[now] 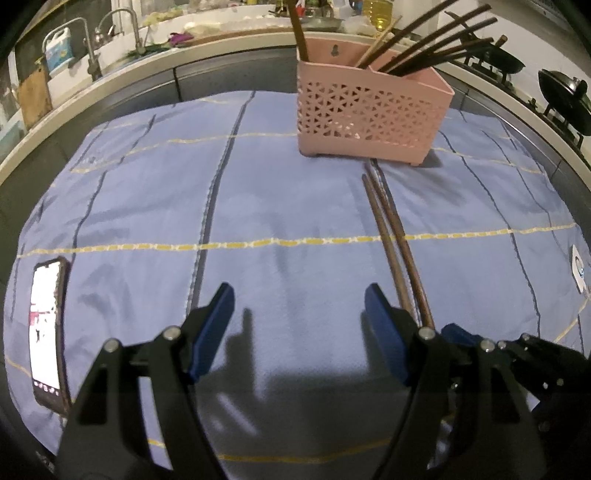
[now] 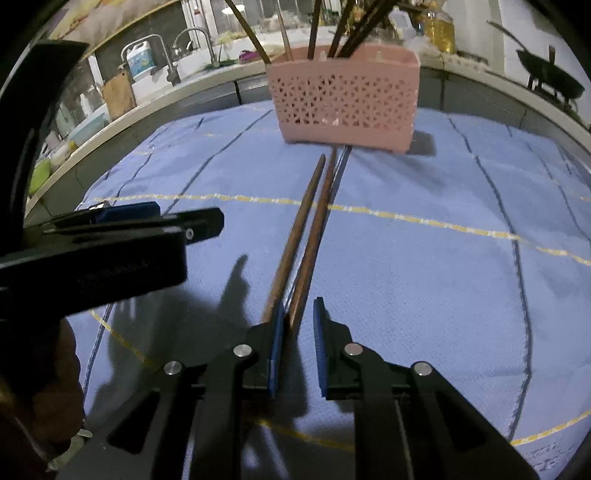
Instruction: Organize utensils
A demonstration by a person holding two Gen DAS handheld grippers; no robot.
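Observation:
Two brown chopsticks [image 1: 391, 240] lie side by side on the blue cloth [image 1: 147, 206], pointing at the pink perforated holder [image 1: 369, 114], which has several chopsticks standing in it. My left gripper [image 1: 299, 310] hovers open over bare cloth, just left of the chopsticks' near ends. My right gripper [image 2: 298, 325] has its jaws narrowly apart at those near ends. One chopstick [image 2: 314, 236] runs in between the pads, with a gap to the right pad. The other chopstick [image 2: 291, 236] passes outside the left finger. Both chopsticks rest on the cloth.
A lit phone [image 1: 48, 332] lies on the cloth at the left edge. A white tag [image 1: 578, 269] sits at the right edge. Behind the holder [image 2: 343, 99] runs a counter with a sink and taps [image 1: 129, 26]. Dark woks [image 1: 565, 99] stand at the right.

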